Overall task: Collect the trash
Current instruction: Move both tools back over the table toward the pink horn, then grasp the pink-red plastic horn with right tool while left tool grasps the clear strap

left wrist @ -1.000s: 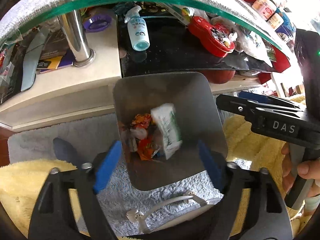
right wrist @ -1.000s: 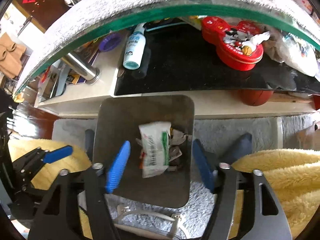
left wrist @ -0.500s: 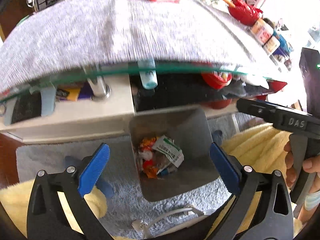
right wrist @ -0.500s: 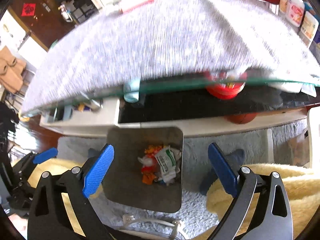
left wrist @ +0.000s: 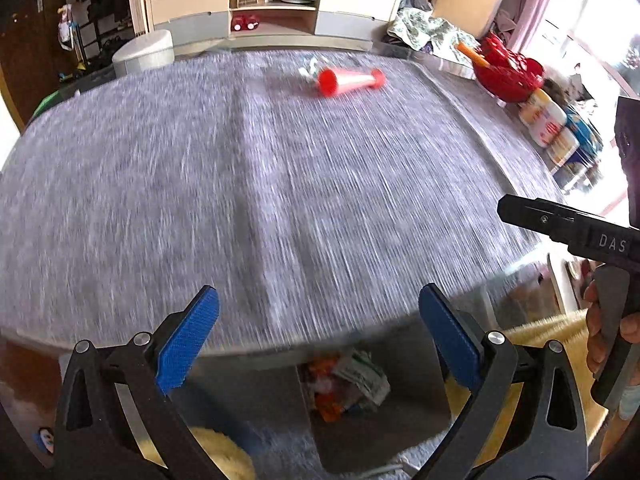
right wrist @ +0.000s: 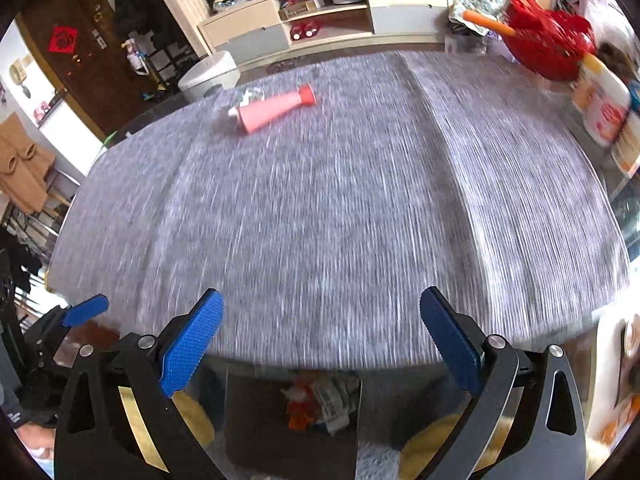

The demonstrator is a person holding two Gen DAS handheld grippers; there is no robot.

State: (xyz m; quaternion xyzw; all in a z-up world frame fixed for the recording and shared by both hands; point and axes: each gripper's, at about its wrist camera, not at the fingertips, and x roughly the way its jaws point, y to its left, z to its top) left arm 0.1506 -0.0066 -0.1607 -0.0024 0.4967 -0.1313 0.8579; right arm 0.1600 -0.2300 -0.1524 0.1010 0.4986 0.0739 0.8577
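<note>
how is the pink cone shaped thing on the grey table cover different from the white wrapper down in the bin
The pink cone-shaped tube with a red cap lies alone on the grey table cover, smooth and whole. The white wrapper with green print is crumpled, sitting in the grey metal bin below the table edge among orange scraps. Neither is held by a gripper.

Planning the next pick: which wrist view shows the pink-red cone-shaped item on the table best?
The right wrist view: the cone-shaped item lies side-on, its full length visible, with a crumpled scrap beside it. The left wrist view shows it smaller, farther off, its open end turned toward the camera.
</note>
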